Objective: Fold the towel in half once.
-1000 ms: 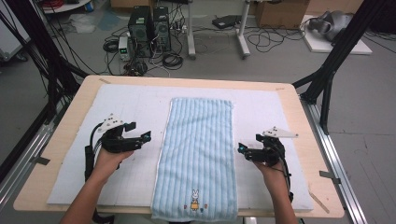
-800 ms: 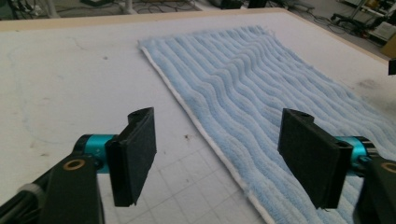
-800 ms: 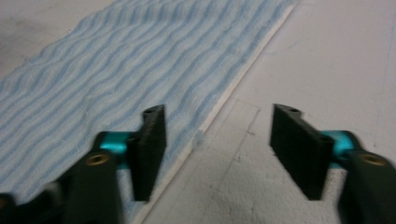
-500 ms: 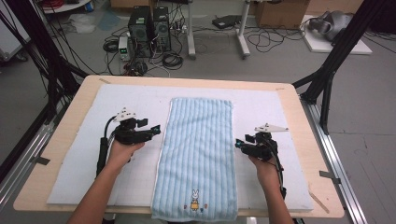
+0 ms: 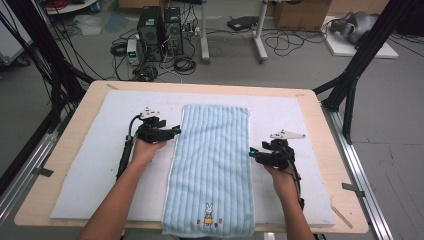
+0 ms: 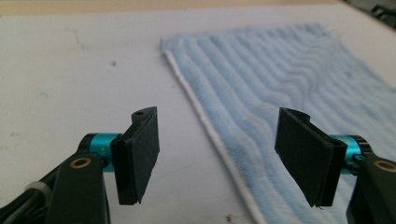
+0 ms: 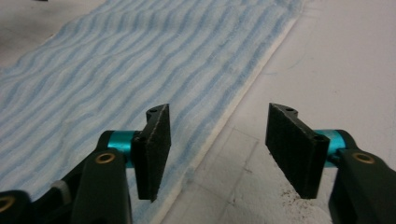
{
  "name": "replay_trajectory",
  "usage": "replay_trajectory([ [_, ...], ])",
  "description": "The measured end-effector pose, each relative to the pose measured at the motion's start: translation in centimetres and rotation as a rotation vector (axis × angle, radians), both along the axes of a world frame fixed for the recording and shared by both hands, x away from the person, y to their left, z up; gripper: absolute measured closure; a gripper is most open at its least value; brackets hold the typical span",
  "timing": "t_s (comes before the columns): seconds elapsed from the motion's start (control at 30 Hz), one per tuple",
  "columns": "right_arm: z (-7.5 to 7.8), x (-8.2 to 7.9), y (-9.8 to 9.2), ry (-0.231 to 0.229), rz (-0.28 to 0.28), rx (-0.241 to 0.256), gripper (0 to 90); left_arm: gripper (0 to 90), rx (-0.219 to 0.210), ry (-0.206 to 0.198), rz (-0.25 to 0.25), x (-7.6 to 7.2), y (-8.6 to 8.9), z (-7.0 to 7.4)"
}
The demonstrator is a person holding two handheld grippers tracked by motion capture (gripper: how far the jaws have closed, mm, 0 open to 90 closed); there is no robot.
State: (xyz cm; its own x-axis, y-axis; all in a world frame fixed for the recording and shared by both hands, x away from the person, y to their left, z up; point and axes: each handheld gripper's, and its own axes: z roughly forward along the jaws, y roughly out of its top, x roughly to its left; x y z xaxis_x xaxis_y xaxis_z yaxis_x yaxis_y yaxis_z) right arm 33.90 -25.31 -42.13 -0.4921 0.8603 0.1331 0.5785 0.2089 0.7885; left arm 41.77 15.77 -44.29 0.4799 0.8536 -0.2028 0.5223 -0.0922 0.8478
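A light blue striped towel (image 5: 212, 160) lies flat along the middle of the table, a small rabbit motif near its front end. My left gripper (image 5: 176, 131) is open at the towel's left edge, toward the far half. In the left gripper view the jaws straddle the white hem of the towel (image 6: 280, 79), with my left gripper (image 6: 217, 158) holding nothing. My right gripper (image 5: 252, 152) is open at the towel's right edge. In the right gripper view the towel (image 7: 140, 70) runs under the left jaw, and my right gripper (image 7: 217, 149) is empty.
A white mat (image 5: 90, 165) covers the wooden table (image 5: 320, 107) under the towel. Black frame legs (image 5: 350, 85) stand at the table's far corners. Computer towers (image 5: 160, 27) and cables lie on the floor beyond.
My left gripper has moved forward and right to the towel's left edge. My right gripper has shifted slightly left toward the right edge. Both stay open.
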Motion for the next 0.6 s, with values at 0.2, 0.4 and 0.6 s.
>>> replay_trajectory([
  [0.2, -0.3, 0.8, 0.7, -0.006, -0.015, -0.035, 39.8, 42.7, 0.056, -0.003, -0.003, 0.2, -1.0, -0.7],
  [0.4, -0.5, 3.3, 2.2, 0.010, -0.055, -0.068, 47.6, 63.1, 0.204, -0.004, -0.097, -0.3, -2.9, -0.8],
  [0.6, -1.2, 6.2, 3.6, 0.079, -0.109, -0.106, 51.2, 83.9, 0.247, -0.019, -0.135, -0.5, -3.6, -0.9],
])
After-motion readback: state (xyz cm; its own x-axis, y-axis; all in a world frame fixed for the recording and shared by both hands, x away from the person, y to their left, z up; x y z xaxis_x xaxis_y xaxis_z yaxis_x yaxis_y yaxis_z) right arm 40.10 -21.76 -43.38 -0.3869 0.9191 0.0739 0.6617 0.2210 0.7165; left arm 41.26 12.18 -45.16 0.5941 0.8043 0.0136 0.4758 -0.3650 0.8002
